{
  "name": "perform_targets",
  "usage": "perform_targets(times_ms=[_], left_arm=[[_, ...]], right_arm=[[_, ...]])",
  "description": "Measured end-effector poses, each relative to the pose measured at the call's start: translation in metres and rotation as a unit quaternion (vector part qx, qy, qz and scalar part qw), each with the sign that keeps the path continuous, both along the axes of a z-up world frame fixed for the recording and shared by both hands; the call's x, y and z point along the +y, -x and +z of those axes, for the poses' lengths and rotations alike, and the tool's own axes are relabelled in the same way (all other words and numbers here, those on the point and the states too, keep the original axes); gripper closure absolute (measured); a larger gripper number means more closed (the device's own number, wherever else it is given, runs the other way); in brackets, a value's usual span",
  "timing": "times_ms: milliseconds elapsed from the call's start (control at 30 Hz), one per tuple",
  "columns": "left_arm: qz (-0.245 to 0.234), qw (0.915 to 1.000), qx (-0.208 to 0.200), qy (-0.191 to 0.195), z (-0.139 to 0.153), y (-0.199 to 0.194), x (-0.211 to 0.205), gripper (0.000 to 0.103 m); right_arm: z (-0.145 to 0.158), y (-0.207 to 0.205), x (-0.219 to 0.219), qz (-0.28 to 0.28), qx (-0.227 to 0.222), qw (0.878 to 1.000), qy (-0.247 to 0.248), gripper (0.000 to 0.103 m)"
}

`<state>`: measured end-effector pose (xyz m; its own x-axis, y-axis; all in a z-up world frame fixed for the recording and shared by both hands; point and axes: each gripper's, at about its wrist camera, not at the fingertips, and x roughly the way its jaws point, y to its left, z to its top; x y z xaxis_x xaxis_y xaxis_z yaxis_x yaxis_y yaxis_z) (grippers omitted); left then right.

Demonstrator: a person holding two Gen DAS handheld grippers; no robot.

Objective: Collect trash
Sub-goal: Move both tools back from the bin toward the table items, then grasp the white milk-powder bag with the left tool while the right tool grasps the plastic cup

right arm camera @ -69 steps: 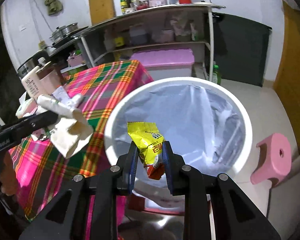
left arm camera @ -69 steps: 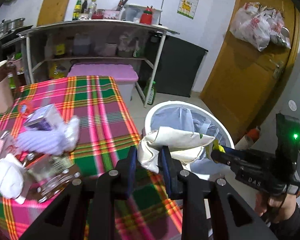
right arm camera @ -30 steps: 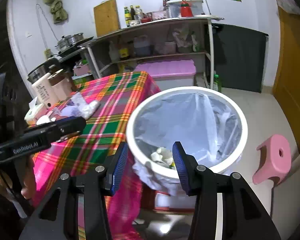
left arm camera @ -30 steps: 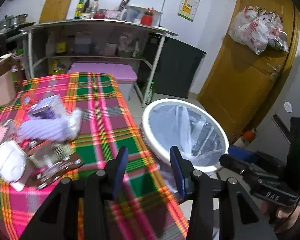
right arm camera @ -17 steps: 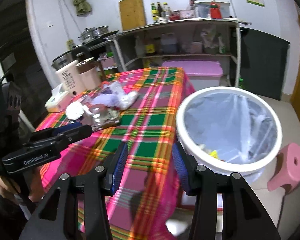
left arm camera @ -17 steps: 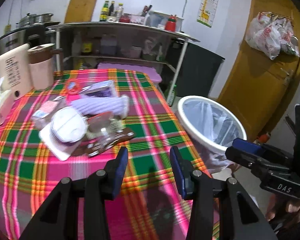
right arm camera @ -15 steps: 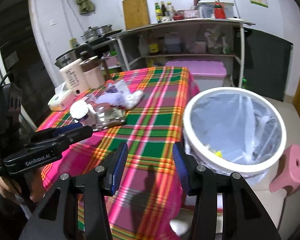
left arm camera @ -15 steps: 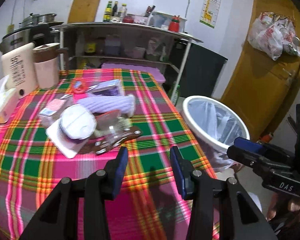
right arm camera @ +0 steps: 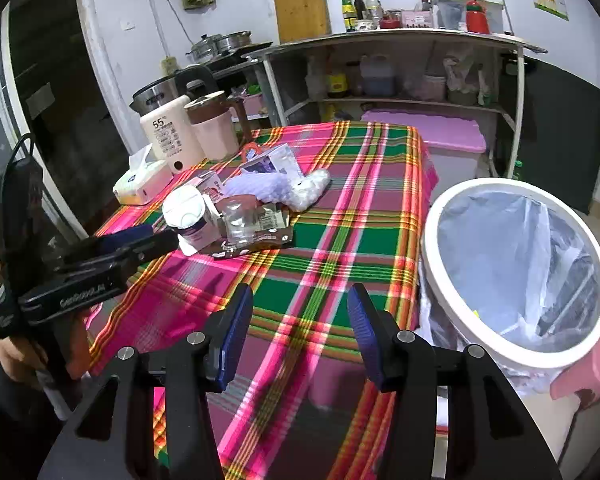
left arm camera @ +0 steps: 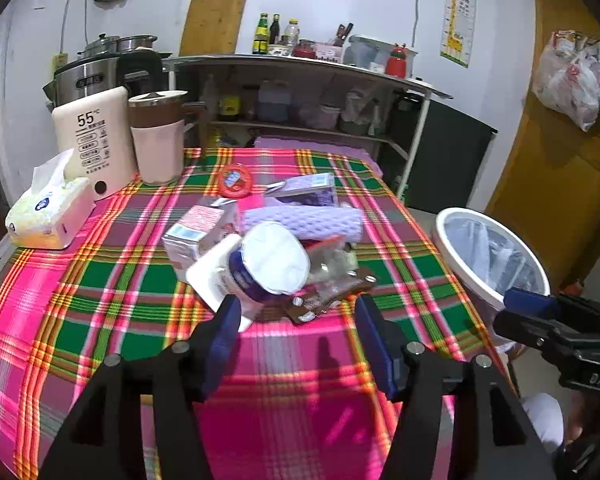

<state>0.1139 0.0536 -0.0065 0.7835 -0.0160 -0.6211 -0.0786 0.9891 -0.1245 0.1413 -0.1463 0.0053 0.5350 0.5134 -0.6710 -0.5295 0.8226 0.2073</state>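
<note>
Ahead of the left tool (left arm camera: 296, 332), just past its tips: the trash pile (left arm camera: 276, 248) in the middle of the plaid tabletop (left arm camera: 100, 300). Nearest within it, a white-lidded cup (left arm camera: 274, 258) lying on its side, lid toward the camera, atop a white card (left arm camera: 210, 276) and beside a brown wrapper (left arm camera: 328, 298). Behind those, a lilac foam net (left arm camera: 300, 220) with its long axis across the view, roughly parallel to the gap between the two fingers.

Left tool empty, jaws opening and now spread wide, nothing between them but cloth. Right tool (right arm camera: 298, 328) likewise empty, jaws opening a little, aimed at bare plaid near the tabletop's edge, with the pile well off to its upper left.

Closer to the pile: the left tool by a clear margin, as seen from the right wrist view, where its dark body (right arm camera: 100, 264) points straight at the cup. Closer to the lined white bin (right arm camera: 512, 272): the right tool, with the bin just beside the tabletop on that side.

Likely next grasp: a short forward and downward reach with the left tool, closing across the cup's round body. Risk of nudging the loose wrapper and card beneath.
</note>
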Motion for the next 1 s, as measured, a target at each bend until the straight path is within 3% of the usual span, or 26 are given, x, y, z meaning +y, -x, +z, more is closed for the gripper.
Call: perform_targets(times_ms=[667, 1000], left_arm=[[0.004, 0.9986, 0.016, -0.051, -0.014, -0.036, 0.009, 0.040], [0.014, 0.9998, -0.010, -0.010, 0.001, -0.015, 0.027, 0.045]], right_arm=[[-0.011, -0.023, 0.020, 0.011, 0.015, 1.000, 0.011, 0.053], [-0.011, -0.029, 0.038, 0.022, 0.019, 0.999, 0.019, 0.053]])
